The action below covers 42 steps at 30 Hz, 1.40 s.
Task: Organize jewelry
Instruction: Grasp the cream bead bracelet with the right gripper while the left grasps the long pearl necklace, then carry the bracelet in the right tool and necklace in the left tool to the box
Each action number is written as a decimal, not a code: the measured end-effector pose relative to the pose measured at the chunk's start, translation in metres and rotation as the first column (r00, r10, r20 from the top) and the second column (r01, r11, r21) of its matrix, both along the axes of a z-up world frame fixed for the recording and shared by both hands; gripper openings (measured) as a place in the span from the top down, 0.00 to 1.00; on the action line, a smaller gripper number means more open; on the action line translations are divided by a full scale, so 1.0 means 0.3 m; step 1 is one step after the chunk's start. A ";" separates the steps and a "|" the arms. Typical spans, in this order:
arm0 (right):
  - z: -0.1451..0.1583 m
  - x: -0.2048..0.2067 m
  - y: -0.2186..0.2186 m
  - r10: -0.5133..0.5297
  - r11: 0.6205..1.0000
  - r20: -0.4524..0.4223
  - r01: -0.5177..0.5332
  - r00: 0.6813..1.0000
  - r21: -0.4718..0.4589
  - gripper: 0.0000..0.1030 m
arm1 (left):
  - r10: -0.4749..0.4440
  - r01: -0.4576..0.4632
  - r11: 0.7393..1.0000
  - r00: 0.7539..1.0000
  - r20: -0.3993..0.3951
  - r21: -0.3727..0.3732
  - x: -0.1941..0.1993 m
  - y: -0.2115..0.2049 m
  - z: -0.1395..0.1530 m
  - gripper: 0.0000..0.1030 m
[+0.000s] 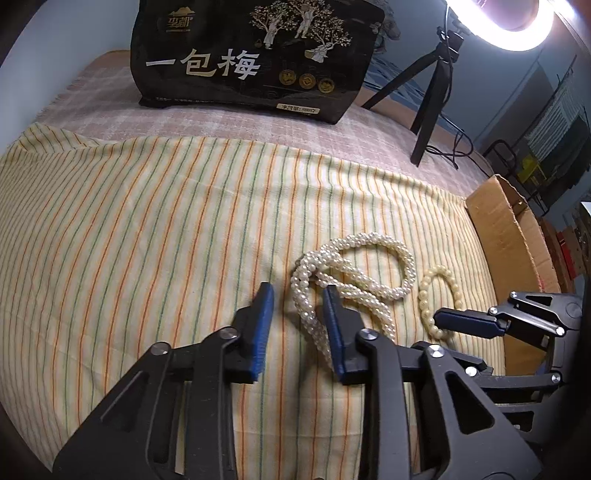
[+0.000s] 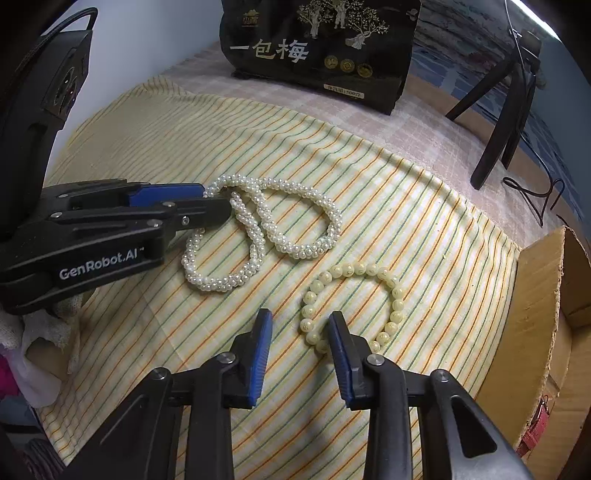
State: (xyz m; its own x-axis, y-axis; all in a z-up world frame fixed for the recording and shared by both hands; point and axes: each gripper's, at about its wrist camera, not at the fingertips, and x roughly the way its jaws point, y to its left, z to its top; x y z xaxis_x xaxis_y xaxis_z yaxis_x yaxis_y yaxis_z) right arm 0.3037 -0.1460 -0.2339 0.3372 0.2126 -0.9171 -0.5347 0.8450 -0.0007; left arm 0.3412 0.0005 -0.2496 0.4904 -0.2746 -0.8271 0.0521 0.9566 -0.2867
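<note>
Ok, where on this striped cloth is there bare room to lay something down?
Bare striped cloth runs left of the pearl necklace, up to the black bag. It is crowded on the right: necklace, bead bracelet and cardboard box sit close together.

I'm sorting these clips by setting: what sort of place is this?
Probably a home room set up for recording: a striped cloth covers the surface, a ring light and a tripod stand behind, and a cardboard box sits alongside.

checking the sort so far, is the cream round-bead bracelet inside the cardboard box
No, the cream round-bead bracelet lies on the striped cloth, apart from the brown cardboard box.
</note>
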 end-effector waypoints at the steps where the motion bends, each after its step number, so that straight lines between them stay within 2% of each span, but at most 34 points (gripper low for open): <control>1: -0.001 -0.001 0.003 0.001 1.000 0.003 -0.001 1.000 -0.004 0.72 | 0.002 -0.002 1.000 1.000 0.001 0.002 0.001 0.001 -0.002 0.80; 5: -0.003 -0.004 0.009 -0.002 1.000 0.011 0.002 1.000 -0.011 0.78 | 0.011 -0.011 1.000 1.000 0.006 0.000 0.003 0.008 -0.007 0.91; 13: -0.001 -0.008 0.007 -0.019 1.000 0.024 0.019 1.000 -0.012 0.95 | 0.022 -0.022 1.000 1.000 0.015 -0.008 -0.008 0.015 0.004 0.94; 28: 0.079 -0.118 -0.064 -0.082 0.987 0.003 0.081 0.997 0.139 0.96 | 0.012 -0.009 1.000 0.996 0.089 -0.025 -0.133 0.037 0.145 0.94; 33: 0.145 -0.180 -0.086 -0.104 0.979 0.031 0.096 0.994 0.180 0.96 | 0.007 -0.003 0.999 0.994 0.108 -0.036 -0.177 0.048 0.209 0.94; 42: 0.284 -0.299 -0.158 -0.131 0.968 0.093 0.108 0.987 0.227 0.96 | 0.030 -0.017 0.995 0.991 0.129 -0.099 -0.254 0.102 0.342 0.94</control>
